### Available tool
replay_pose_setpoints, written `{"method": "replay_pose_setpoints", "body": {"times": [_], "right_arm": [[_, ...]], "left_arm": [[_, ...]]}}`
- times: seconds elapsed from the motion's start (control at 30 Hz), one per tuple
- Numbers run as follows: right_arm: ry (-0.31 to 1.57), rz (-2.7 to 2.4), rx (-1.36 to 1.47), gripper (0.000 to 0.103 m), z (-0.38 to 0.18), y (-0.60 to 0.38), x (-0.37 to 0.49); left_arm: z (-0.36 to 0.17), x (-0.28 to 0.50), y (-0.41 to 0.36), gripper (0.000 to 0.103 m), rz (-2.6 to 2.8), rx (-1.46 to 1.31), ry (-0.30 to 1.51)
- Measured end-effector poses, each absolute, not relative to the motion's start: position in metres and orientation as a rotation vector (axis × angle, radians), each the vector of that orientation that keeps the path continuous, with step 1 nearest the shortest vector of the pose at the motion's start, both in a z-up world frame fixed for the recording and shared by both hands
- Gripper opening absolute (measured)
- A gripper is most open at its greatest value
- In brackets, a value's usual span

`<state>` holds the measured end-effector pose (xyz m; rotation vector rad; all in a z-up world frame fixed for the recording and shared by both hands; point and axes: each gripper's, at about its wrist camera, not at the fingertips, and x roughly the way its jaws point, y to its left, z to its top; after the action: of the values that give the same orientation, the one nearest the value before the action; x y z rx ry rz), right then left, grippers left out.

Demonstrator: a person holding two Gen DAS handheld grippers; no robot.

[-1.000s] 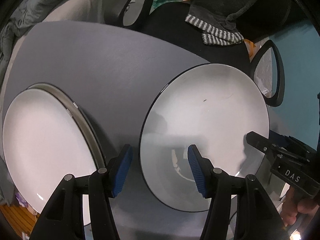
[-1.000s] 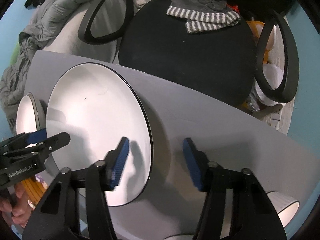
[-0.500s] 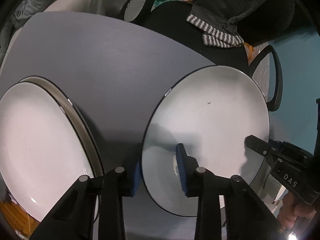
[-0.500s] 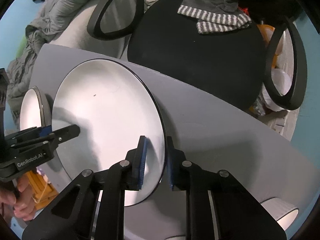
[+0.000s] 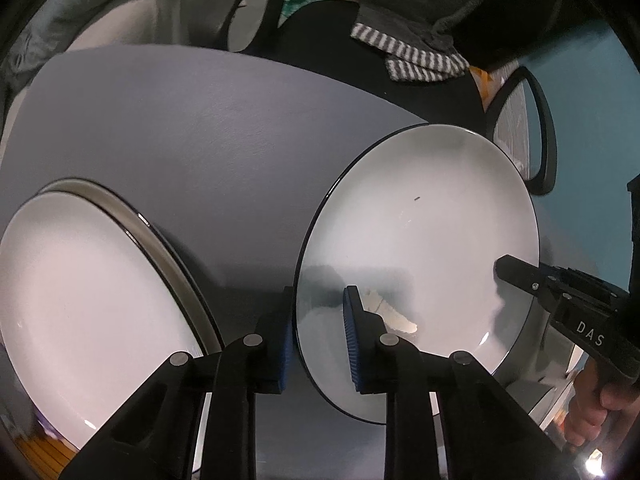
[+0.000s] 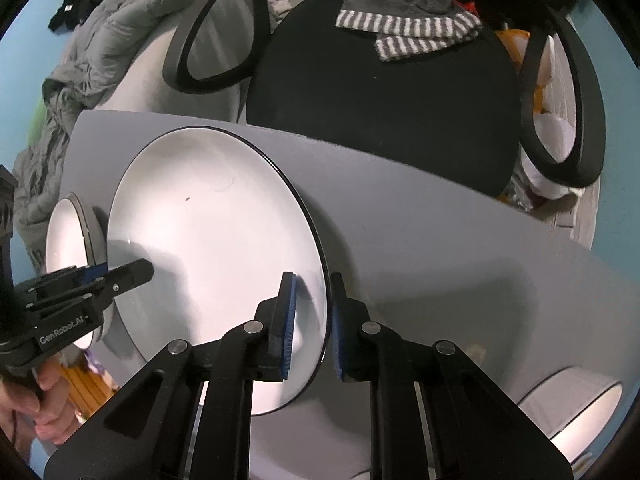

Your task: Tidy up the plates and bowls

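A large white plate with a thin black rim is held between both grippers, raised off the grey table. My left gripper is shut on its left edge. My right gripper is shut on its right edge; the plate also shows in the right wrist view. A stack of white plates lies on the table to the left; it also shows in the right wrist view. The right gripper shows in the left wrist view.
A white bowl with a dark rim stands on the table at the right, near the front. A black chair with a striped cloth stands behind the table. Grey bedding lies at the far left.
Both grippers went from open around the plate's edges to shut on them. The plate has risen off the table and sits slightly tilted.
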<state>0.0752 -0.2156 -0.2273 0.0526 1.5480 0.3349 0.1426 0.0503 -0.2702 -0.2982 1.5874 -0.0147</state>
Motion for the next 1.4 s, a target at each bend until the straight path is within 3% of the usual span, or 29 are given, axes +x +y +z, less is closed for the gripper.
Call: {"method": "replay_pose_setpoints", "body": {"times": [0.93,1.4], "right_arm": [[1.560,0.269,0.134,0.013,-0.185,-0.214,0.045],[1.553,0.357,0.102,0.013,-0.167,-0.151,0.044]], "left_arm": [[-0.223,0.124,0.050,0.021,-0.105,-0.242,1.583],[-0.194,0.099,0.118,0.021,-0.030,-0.275,1.540]]}}
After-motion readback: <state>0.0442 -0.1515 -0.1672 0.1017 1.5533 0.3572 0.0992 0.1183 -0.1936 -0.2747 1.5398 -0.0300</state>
